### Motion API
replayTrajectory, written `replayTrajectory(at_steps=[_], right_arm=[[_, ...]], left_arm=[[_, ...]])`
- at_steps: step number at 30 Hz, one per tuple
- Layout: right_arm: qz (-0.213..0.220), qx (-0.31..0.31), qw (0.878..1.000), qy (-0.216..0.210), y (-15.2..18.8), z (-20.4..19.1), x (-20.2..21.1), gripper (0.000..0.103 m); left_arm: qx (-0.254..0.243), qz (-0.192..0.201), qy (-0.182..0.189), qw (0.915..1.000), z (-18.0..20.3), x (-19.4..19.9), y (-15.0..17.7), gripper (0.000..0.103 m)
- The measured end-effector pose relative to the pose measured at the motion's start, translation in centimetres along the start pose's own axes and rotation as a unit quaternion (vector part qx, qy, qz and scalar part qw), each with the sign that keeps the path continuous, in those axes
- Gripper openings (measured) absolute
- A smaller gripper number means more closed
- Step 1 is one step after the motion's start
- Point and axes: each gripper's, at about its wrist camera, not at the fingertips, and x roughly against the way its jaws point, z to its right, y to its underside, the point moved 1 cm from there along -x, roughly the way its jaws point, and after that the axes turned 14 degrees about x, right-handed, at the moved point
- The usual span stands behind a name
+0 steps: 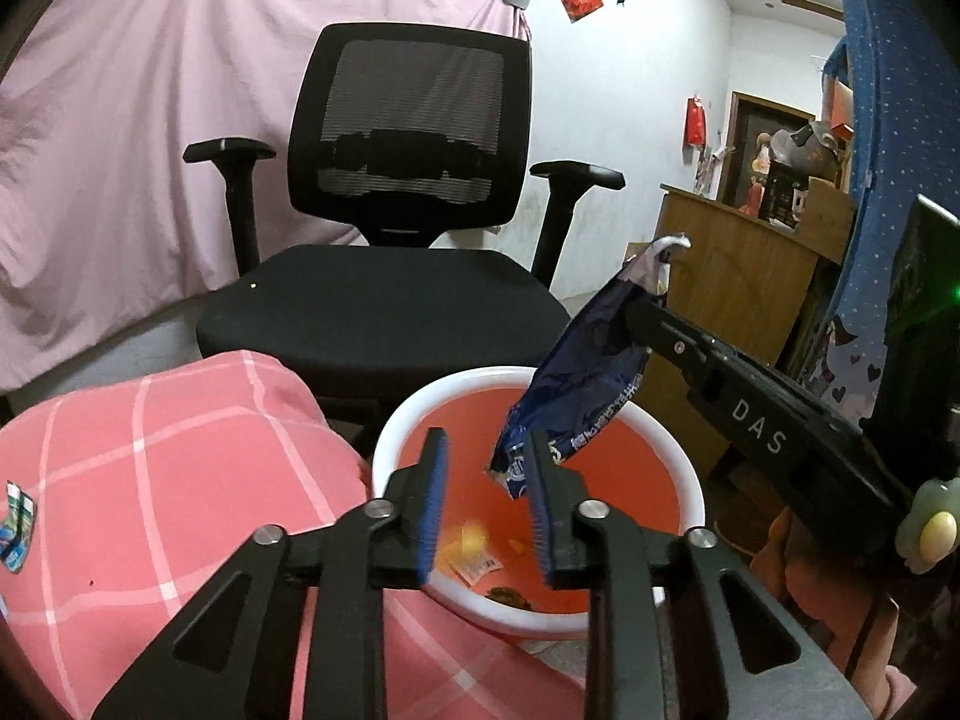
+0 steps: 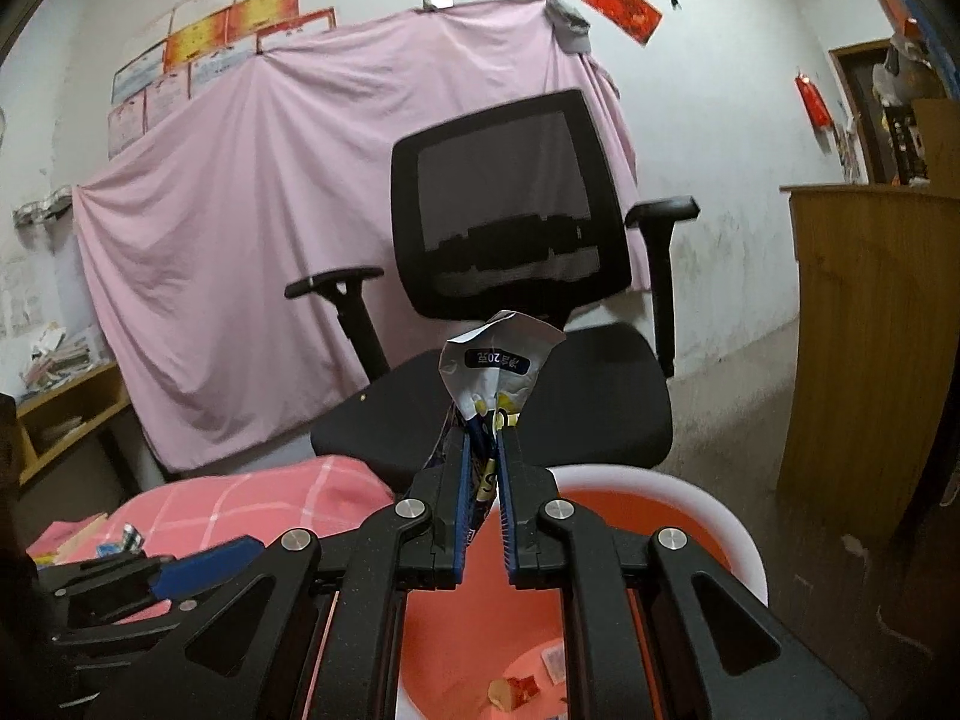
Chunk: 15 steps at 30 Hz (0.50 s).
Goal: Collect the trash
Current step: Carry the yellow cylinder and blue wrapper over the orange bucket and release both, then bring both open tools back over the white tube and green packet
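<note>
A black mesh-backed office chair [image 1: 396, 210] stands before a pink hanging sheet [image 1: 138, 120]. Pink checked bedding [image 1: 150, 456] lies near it. A brown wooden cabinet [image 2: 870, 348] stands right.

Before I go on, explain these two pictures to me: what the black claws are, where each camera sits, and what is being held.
The claws are hand-held grasping tools, one in each of a person's hands. Each picture comes from a camera on one tool, looking along its fingers. The left tool is open and holds nothing. The right tool is shut on a blue wrapper, which hangs above a bin with a white rim and orange inside; scraps lie at its bottom. Beside the bin is a pink checked blanket with a small wrapper on it. Behind stands a black chair.
</note>
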Motion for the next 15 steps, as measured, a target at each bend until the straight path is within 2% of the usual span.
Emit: replayTrajectory(at_steps=[5,10,11,12,15], right_arm=[[-0.018,-0.009,1.0,-0.008,0.4,0.4,-0.7,0.009],[-0.025,-0.009,1.0,-0.011,0.4,0.0,-1.0,0.011],[-0.024,-0.008,1.0,-0.011,0.4,-0.1,-1.0,0.019],[-0.023,-0.008,1.0,-0.011,0.4,-0.2,-1.0,0.033],[-0.012,-0.013,1.0,-0.015,0.3,-0.2,-0.6,0.043]], left_arm=[[0.0,0.003,-0.012,0.9999,-0.3,0.2,0.4,0.028],[0.021,0.016,-0.024,0.9994,-1.4,1.2,0.2,0.031],[0.024,0.02,-0.026,0.9992,-1.6,1.4,0.1,0.031],[0.028,0.024,-0.03,0.9989,-1.9,1.7,0.1,0.031],[0.033,0.034,-0.042,0.998,-2.4,2.4,-0.2,0.035]])
